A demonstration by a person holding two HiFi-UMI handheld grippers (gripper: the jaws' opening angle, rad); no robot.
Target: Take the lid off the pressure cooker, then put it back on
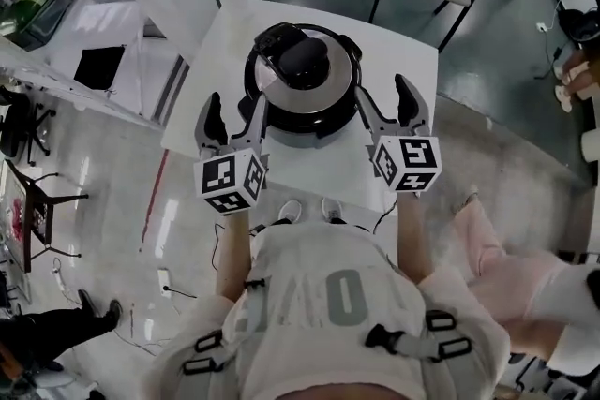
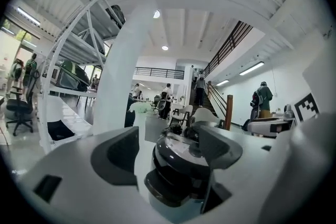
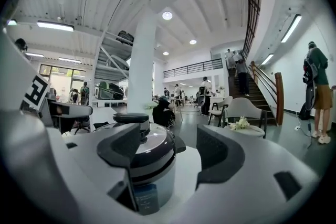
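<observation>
Left tongs (image 1: 236, 115) and right tongs (image 1: 386, 103) gape wide, empty, flanking the cooker (image 1: 314, 132) — best close in level, evenly, on the lid (image 1: 326, 91).

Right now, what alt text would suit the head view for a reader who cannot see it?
Seen from above, a pressure cooker with its lid on stands on a white table. A person holds the left gripper and the right gripper, both open, by its near side, one at each flank, gripping nothing.

One pressure cooker (image 1: 311, 138), one lid (image 1: 326, 95), one table (image 1: 411, 56), two claws: left claw (image 1: 238, 104), right claw (image 1: 382, 97).
</observation>
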